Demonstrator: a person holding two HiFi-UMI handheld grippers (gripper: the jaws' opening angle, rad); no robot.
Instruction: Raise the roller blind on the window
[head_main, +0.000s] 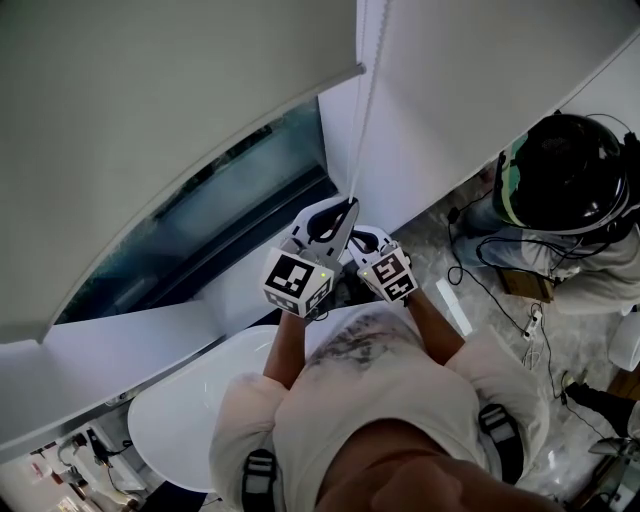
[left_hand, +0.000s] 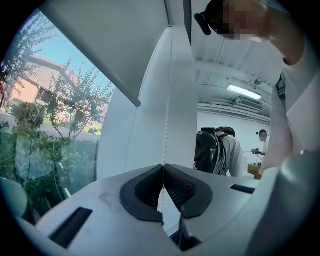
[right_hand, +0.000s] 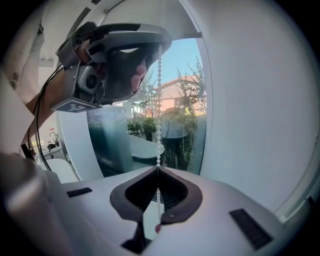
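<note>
Over the upper window (head_main: 240, 195), the roller blind (head_main: 170, 130) hangs partly lowered, its long axis level across it; beside its right edge the bead chain (head_main: 364, 100) runs vertically; the left tongs (left_hand: 163, 166) pinch it higher, nearer the blind; the right tongs (right_hand: 158, 169) pinch it just beneath; each pair is closed on beads, chain rising straight above.

Marbled floor (head_main: 500, 335) and a round white bench (head_main: 165, 425)
Black cables (head_main: 490, 290) trail across the floor at 3 o'clock, beside a brown box (head_main: 522, 284); the bench sits at 7 o'clock.
</note>
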